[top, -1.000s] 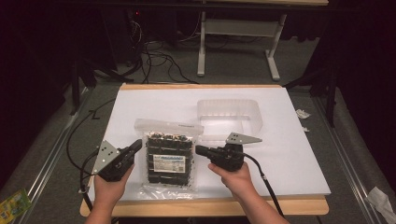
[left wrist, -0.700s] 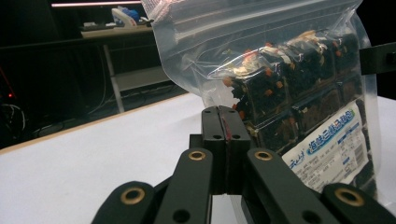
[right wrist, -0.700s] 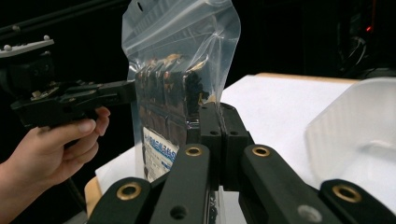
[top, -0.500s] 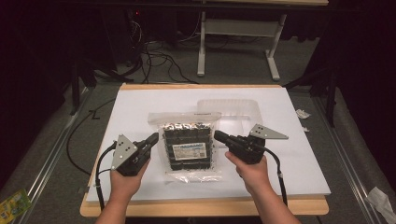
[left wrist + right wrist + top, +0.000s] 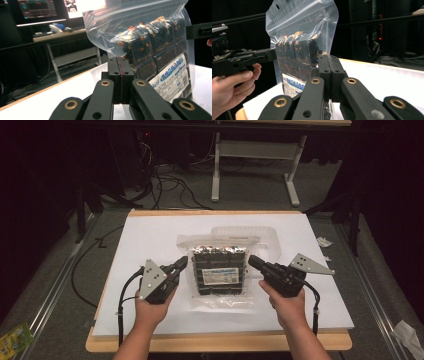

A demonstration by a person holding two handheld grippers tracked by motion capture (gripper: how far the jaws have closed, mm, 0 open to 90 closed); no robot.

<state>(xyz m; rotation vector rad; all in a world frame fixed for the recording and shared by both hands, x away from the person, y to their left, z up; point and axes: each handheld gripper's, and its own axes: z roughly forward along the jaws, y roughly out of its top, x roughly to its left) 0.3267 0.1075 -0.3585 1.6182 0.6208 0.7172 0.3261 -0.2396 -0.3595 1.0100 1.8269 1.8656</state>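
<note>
A clear zip bag (image 5: 220,270) packed with dark blocks and a white-and-blue label hangs upright between my two grippers above the white board (image 5: 150,235). My left gripper (image 5: 182,264) is shut on the bag's left side edge. In the left gripper view the jaws (image 5: 120,62) meet on the plastic film of the bag (image 5: 155,47). My right gripper (image 5: 252,261) is shut on the opposite edge. In the right gripper view its jaws (image 5: 329,60) pinch the bag (image 5: 299,42), and the left gripper (image 5: 244,60) holds the far side.
A clear plastic tray (image 5: 267,237) lies on the board behind the bag. The board rests on a wooden table (image 5: 215,342). Cables (image 5: 165,185) and a desk frame (image 5: 250,170) are on the floor beyond, and a green packet (image 5: 15,337) lies at the lower left.
Both hands have moved right, away from the person and upward with the bag. The bag has gone from lying on the board to hanging upright.
</note>
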